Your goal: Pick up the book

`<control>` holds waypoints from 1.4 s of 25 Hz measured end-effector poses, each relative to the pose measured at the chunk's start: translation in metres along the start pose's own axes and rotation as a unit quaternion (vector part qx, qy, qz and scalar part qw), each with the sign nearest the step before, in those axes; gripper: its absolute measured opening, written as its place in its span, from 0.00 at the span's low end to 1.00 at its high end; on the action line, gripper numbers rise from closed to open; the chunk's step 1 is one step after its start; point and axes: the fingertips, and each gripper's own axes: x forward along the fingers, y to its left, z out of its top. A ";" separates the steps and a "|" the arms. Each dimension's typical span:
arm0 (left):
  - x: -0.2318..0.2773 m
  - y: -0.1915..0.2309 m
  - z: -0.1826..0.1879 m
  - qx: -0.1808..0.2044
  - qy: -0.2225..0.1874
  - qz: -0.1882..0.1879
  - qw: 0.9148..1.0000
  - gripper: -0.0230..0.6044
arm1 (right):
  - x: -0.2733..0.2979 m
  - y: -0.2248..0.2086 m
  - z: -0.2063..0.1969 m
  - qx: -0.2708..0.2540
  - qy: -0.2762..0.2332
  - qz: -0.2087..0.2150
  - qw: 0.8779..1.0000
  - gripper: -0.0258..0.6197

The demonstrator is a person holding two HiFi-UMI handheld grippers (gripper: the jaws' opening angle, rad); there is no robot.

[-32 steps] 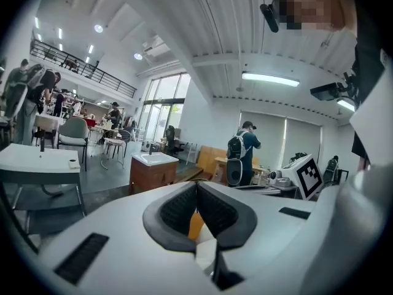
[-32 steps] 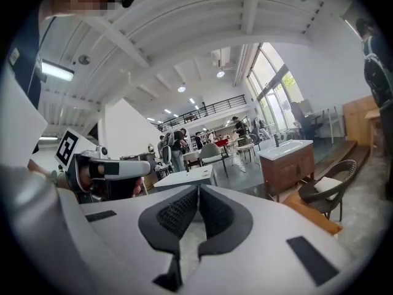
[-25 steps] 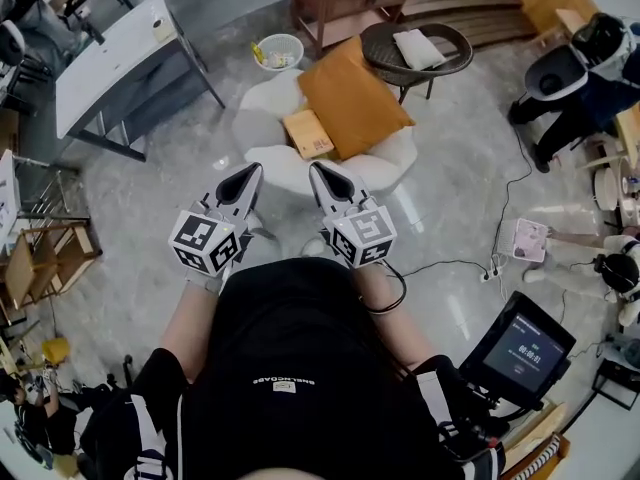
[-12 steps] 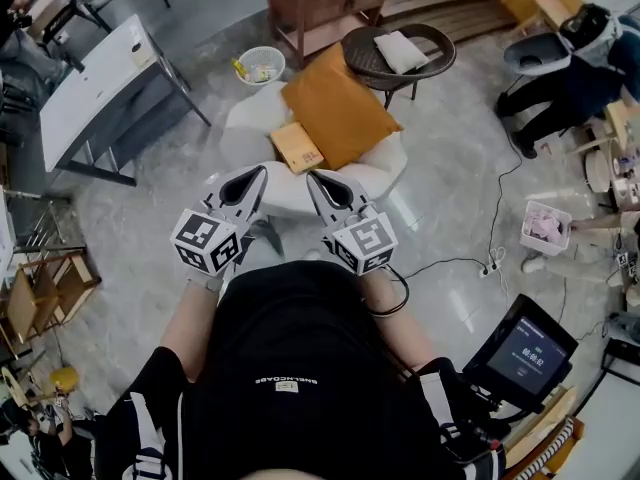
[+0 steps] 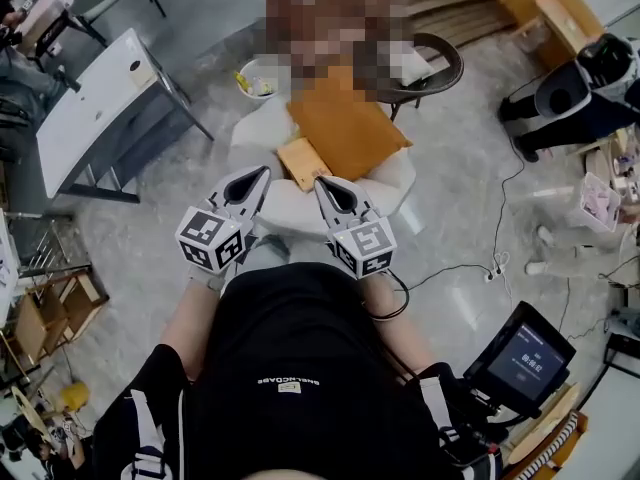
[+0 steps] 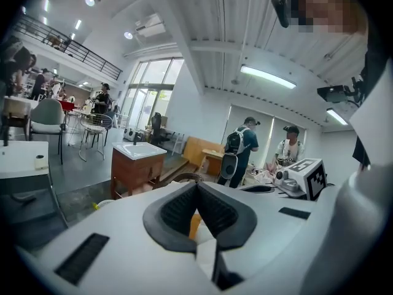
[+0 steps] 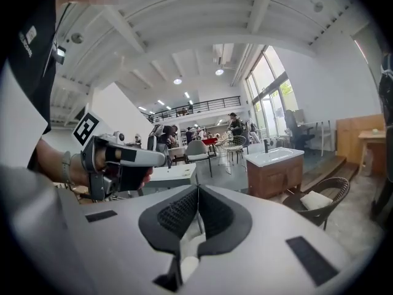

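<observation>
The book (image 5: 303,162), thin with a tan cover, lies flat on a white cushioned seat (image 5: 290,208), beside an orange cushion (image 5: 345,128). In the head view my left gripper (image 5: 262,171) points at the seat just left of the book, and my right gripper (image 5: 320,181) points just right of the book's near corner. Neither touches it. Both grippers are shut with nothing between the pads, as the left gripper view (image 6: 197,184) and the right gripper view (image 7: 198,188) show. An orange sliver shows through the left jaws; I cannot tell what it is.
A white table (image 5: 95,93) stands to the left, with a waste bin (image 5: 257,76) behind the seat. A dark wicker chair (image 5: 440,63) is at the back right. A cable (image 5: 470,263) runs across the floor, and a monitor (image 5: 520,353) stands at the lower right.
Both grippers have moved forward together. The seat with the book has come closer to their tips. Both stay shut.
</observation>
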 end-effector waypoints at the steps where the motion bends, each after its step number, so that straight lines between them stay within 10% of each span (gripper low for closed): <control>1: 0.005 0.012 0.001 -0.001 0.001 -0.004 1.000 0.06 | 0.013 -0.005 0.001 0.006 -0.003 -0.003 1.000 0.08; 24: 0.012 0.232 -0.005 -0.063 0.026 -0.050 0.996 0.06 | 0.189 -0.012 0.004 0.047 0.045 -0.101 0.993 0.08; 35: 0.005 0.269 -0.016 -0.093 0.043 -0.044 0.994 0.06 | 0.219 -0.013 -0.008 0.052 0.092 -0.112 0.988 0.08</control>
